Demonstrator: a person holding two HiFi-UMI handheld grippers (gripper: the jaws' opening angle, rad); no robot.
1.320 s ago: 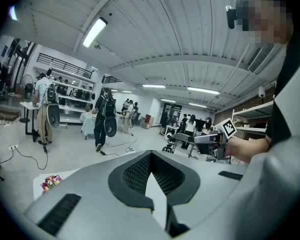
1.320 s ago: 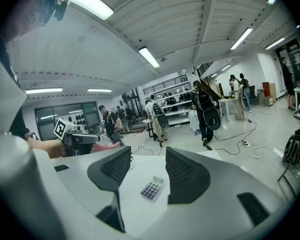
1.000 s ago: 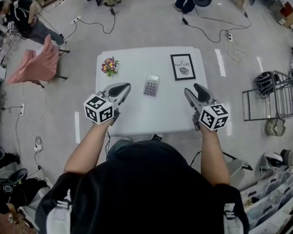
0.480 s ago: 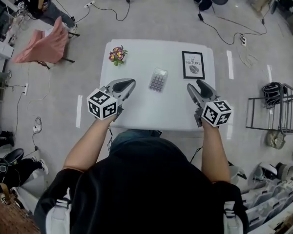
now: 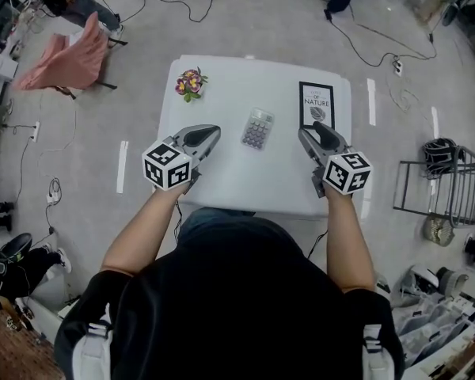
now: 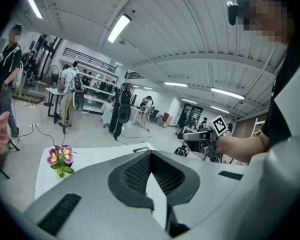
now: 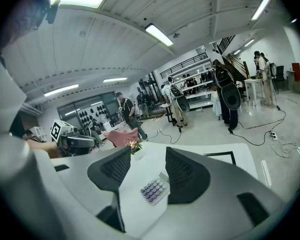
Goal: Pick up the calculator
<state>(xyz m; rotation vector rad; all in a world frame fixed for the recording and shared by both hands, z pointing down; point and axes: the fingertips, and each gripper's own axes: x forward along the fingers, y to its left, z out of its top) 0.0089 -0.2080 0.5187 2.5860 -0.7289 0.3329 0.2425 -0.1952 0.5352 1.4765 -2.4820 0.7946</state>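
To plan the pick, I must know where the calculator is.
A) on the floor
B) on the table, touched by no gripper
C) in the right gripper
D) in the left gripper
B: the calculator lies flat on the table, apart from the left gripper and the right gripper.

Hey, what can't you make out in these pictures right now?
Calculator key labels: too small in head view and right gripper view.
Framed print, small lines around NATURE: too small in head view; mostly covered by a jaw in right gripper view.
Calculator in left gripper view: unseen; jaws of the left gripper fill the lower frame.
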